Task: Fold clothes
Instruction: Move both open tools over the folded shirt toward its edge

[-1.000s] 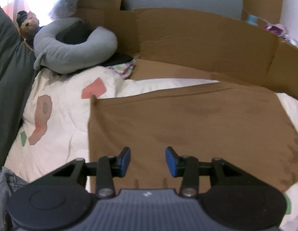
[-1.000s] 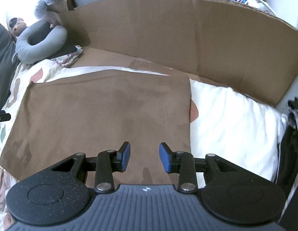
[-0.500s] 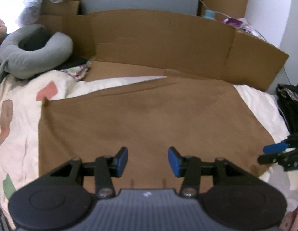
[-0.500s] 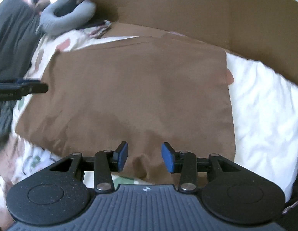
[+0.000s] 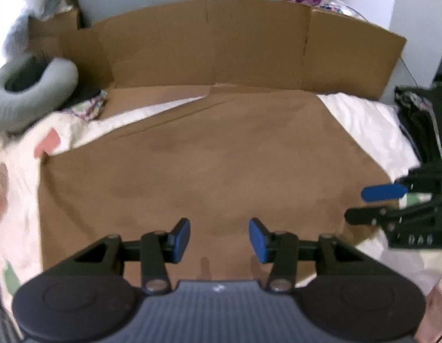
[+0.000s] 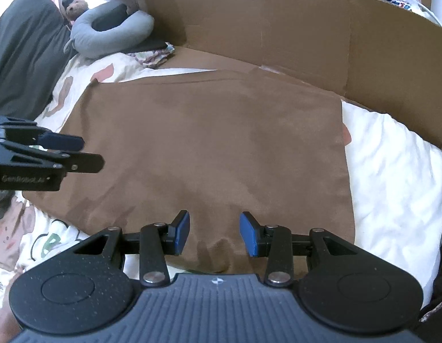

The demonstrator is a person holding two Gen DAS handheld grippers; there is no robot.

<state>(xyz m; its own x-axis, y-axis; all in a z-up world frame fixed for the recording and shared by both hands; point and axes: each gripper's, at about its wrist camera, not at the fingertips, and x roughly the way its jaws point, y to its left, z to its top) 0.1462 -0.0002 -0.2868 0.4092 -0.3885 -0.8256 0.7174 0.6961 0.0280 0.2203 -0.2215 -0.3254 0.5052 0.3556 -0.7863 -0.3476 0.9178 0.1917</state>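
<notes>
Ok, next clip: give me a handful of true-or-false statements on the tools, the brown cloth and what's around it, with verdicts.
1. The left tool is open and holds nothing. True.
2. The right tool is clamped on the brown cloth. False: it is open, with its fingers apart over the cloth's near edge.
3. The brown cloth lies spread flat on the bedding. True.
4. The grey neck pillow rests on the brown cloth. False: it sits apart from it, at the far left corner.
5. A cardboard wall stands behind the cloth. True.
</notes>
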